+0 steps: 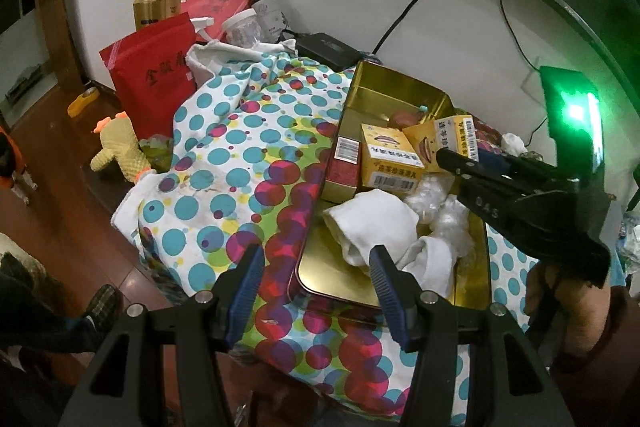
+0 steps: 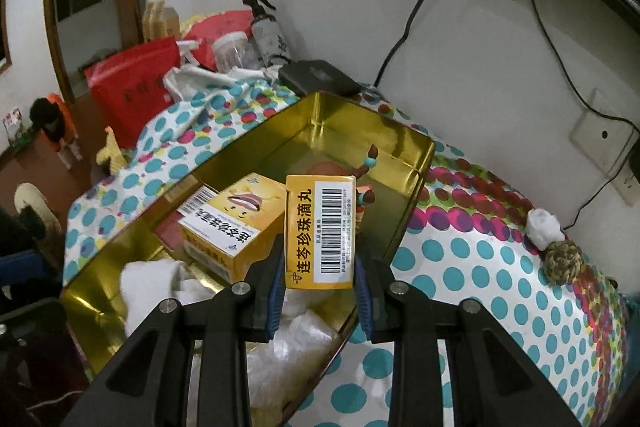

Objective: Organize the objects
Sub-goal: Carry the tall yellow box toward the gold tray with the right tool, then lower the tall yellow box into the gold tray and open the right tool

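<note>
The right gripper (image 2: 320, 269) clamps a yellow box (image 2: 320, 231) upright above the gold tin (image 2: 404, 163); inside the tin lies another yellow box (image 2: 232, 223).

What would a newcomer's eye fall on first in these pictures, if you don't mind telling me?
Most striking is the yellow medicine box clamped in the right gripper, held over the open gold tin. Inside the tin lie a second yellow box and a white cloth. Beneath it all spreads the loud polka-dot cloth, with the left gripper open at the tin's near end.
</note>
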`<control>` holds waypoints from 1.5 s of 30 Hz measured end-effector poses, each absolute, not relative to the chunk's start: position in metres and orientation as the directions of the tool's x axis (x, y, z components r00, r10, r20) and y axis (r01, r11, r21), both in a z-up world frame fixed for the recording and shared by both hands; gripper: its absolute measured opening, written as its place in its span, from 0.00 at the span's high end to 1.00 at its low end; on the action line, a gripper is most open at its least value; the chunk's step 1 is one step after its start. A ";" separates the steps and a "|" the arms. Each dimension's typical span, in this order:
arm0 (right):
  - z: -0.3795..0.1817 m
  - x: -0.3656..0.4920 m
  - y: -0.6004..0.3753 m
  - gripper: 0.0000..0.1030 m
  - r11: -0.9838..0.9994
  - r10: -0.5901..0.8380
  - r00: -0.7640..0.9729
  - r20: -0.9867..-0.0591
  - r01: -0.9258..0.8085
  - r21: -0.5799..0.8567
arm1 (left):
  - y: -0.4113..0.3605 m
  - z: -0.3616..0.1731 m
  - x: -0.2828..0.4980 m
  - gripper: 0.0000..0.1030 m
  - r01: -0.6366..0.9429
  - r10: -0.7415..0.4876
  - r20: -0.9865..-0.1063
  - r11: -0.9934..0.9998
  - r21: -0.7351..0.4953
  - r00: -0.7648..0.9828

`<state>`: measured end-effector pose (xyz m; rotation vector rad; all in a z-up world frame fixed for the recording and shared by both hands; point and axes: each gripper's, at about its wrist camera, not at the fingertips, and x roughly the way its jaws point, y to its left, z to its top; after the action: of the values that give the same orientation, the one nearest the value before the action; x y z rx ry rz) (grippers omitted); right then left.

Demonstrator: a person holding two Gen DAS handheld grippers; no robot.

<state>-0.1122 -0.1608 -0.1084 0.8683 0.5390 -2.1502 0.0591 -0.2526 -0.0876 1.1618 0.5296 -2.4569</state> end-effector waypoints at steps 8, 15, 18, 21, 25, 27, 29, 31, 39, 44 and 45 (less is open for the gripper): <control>-0.113 -0.115 -0.164 0.48 -0.630 -0.489 -0.477 -0.730 0.772 -0.082 | -0.250 -0.086 0.055 0.46 0.472 -0.174 -0.791 -0.867 -0.160 -0.587; -0.084 -0.098 -0.143 0.22 -0.627 -0.543 -0.555 -0.631 0.767 -0.135 | -0.238 -0.083 0.049 0.46 0.456 -0.173 -0.792 -0.878 -0.145 -0.585; -0.077 -0.097 -0.129 0.21 -0.630 -0.549 -0.576 -0.606 0.761 -0.152 | -0.229 -0.080 0.044 0.46 0.438 -0.171 -0.789 -0.889 -0.135 -0.590; -0.076 -0.101 -0.108 0.19 -0.655 -0.545 -0.600 -0.585 0.741 -0.150 | -0.215 -0.076 0.036 0.46 0.408 -0.154 -0.784 -0.903 -0.135 -0.601; -0.088 -0.120 -0.067 0.18 -0.726 -0.510 -0.620 -0.596 0.682 -0.090 | -0.189 -0.069 0.025 0.46 0.352 -0.130 -0.768 -0.927 -0.131 -0.627; -0.097 -0.134 -0.042 0.18 -0.771 -0.480 -0.628 -0.612 0.635 -0.048 | -0.173 -0.068 0.016 0.46 0.314 -0.111 -0.765 -0.941 -0.123 -0.634; -0.106 -0.148 -0.018 0.18 -0.813 -0.445 -0.641 -0.626 0.581 -0.017 | -0.158 -0.070 0.008 0.46 0.285 -0.095 -0.768 -0.951 -0.118 -0.633; -0.114 -0.164 0.008 0.18 -0.851 -0.417 -0.647 -0.639 0.524 0.026 | -0.141 -0.073 -0.003 0.46 0.247 -0.068 -0.773 -0.962 -0.117 -0.631; -0.131 -0.223 0.056 0.18 -0.911 -0.329 -0.691 -0.644 0.411 0.023 | -0.086 -0.091 -0.046 0.46 0.141 -0.037 -0.797 -0.988 -0.061 -0.603; -0.136 -0.255 0.048 0.18 -0.914 -0.314 -0.689 -0.653 0.405 0.013 | -0.072 -0.101 -0.073 0.46 0.125 -0.028 -0.805 -0.991 -0.058 -0.592; -0.138 -0.262 0.044 0.18 -0.913 -0.312 -0.688 -0.655 0.408 0.005 | -0.070 -0.103 -0.079 0.46 0.124 -0.025 -0.807 -0.990 -0.060 -0.589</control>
<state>-0.2625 0.0439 -0.1382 0.9587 0.1974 -2.5657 -0.0792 -0.0700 -0.1026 1.3807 0.1682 -2.7229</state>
